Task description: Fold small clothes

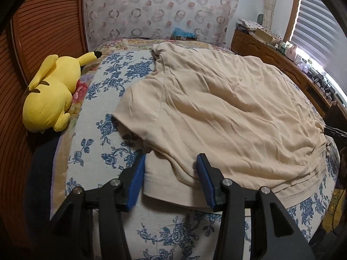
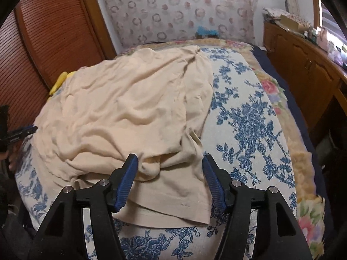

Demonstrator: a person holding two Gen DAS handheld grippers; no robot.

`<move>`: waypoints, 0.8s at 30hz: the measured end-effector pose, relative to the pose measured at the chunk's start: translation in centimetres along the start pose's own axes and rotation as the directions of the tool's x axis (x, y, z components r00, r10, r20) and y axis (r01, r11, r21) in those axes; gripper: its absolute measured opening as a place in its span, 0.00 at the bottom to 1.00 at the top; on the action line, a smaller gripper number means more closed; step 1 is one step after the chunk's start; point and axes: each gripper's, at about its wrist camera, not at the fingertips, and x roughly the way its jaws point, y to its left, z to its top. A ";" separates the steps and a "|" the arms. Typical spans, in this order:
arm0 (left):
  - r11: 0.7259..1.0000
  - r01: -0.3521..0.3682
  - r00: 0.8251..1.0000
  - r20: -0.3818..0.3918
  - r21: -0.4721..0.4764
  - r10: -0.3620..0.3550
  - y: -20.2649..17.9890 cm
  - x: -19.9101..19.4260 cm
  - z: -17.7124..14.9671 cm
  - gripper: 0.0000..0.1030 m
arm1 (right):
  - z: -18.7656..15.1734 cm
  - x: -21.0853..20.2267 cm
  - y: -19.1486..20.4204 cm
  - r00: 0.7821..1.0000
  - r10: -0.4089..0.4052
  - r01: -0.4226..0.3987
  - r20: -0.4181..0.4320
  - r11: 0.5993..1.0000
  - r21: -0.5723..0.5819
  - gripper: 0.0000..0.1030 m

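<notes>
Two close, downward views; shared shirt point(image 1: 216, 108)

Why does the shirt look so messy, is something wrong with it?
The beige shirt is wrinkled all over, and its near hem is bunched up in a lump instead of lying flat on the floral cloth. Nothing looks torn or spilled.

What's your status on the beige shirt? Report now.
Left hand-held gripper open, straddling hem corner. Right hand-held gripper open over opposite hem corner. Beige shirt spread, wrinkled, not yet folded. Yellow plush off to side, clear.
</notes>
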 end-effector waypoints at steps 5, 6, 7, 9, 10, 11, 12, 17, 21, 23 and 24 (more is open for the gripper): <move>1.000 0.024 1.000 -0.001 -0.018 -0.024 -0.1 0.0 0.1 0.15 | 0.0 0.4 -0.1 1.000 -0.019 0.019 0.010 1.000 0.020 0.62; 0.999 0.036 0.999 -0.004 -0.026 -0.036 -0.1 0.0 0.1 0.10 | 0.0 0.5 -0.1 1.000 -0.023 0.023 0.012 1.000 0.018 0.62; 0.998 0.049 0.999 -0.005 -0.032 -0.049 -0.2 0.1 0.2 0.07 | 0.0 0.6 0.2 1.000 -0.027 0.027 0.014 1.000 0.004 0.62; 0.998 0.059 0.998 0.006 -0.037 -0.059 -0.4 0.0 0.1 0.03 | -0.1 0.6 0.7 1.000 -0.026 0.026 0.012 0.999 -0.037 0.39; 0.998 0.056 0.998 0.010 -0.034 -0.056 -0.5 -0.1 0.1 0.02 | -0.1 0.6 0.9 1.000 -0.023 0.023 0.009 0.998 -0.051 0.25; 0.998 0.058 0.998 0.019 -0.036 -0.057 -0.5 -0.3 0.0 0.02 | -0.2 0.5 1.0 1.000 -0.006 0.007 0.006 0.998 -0.062 0.10; 0.997 0.063 0.998 0.028 -0.044 -0.061 -0.4 -0.5 0.1 0.02 | -0.3 0.4 1.0 1.000 0.018 -0.018 0.000 0.998 -0.067 0.07; 0.996 0.065 0.993 0.099 -0.061 -0.059 0.0 -3.4 0.5 0.02 | -0.1 -2.6 0.0 0.998 0.030 -0.026 0.053 0.998 -0.065 0.05; 0.996 0.074 0.988 0.141 -0.058 -0.065 -0.1 -5.9 0.6 0.02 | 0.1 -5.5 -1.1 0.995 0.021 -0.016 0.095 0.999 -0.051 0.05; 0.995 0.079 0.986 0.149 -0.053 -0.070 -0.3 -6.4 0.4 0.02 | -0.2 -5.5 -1.2 0.997 0.012 -0.008 0.080 0.999 -0.053 0.05; 0.995 0.085 0.986 0.149 -0.055 -0.076 -0.4 -6.6 0.2 0.02 | -0.6 -5.2 -1.1 0.998 0.004 0.000 0.065 0.998 -0.059 0.05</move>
